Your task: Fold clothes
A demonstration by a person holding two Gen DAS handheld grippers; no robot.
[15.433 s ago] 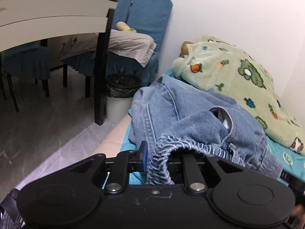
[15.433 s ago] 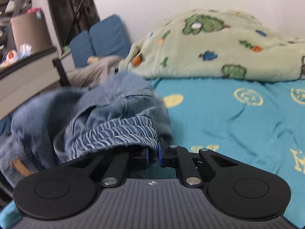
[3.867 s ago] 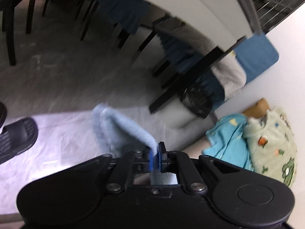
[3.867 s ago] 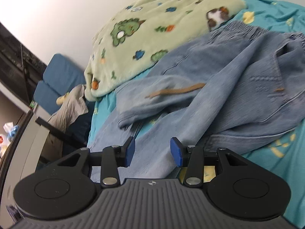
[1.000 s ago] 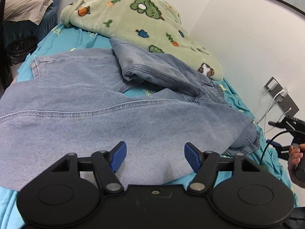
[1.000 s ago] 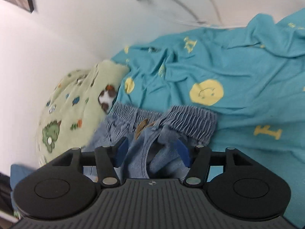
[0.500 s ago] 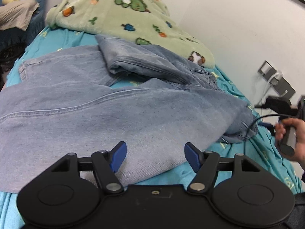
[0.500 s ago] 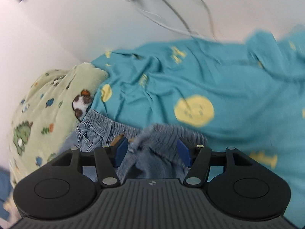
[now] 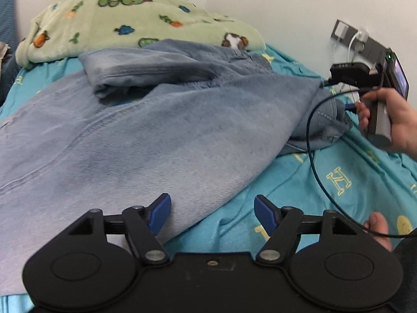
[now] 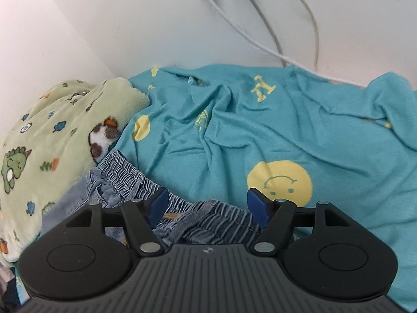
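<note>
Light blue jeans lie spread across the bed, one leg folded over near the top. My left gripper hovers over their near edge. Its jaws are opening, with only the denim edge and teal sheet beneath the gap. In the right wrist view the jeans' gathered elastic waistband sits bunched between the fingers of my right gripper. Those jaws are opening, and the blue pads stand clear of the cloth. A hand holds that gripper at the jeans' right end.
A green cartoon-print fleece blanket is heaped along the wall behind the jeans. A wall socket with white cables hangs above the bed's right end. A black cable loops over the sheet. A thumb shows at lower right.
The left gripper swung right and lower, bringing the other hand into view. The right gripper's jaws spread wider, and the waistband bunch sank lower between them.
</note>
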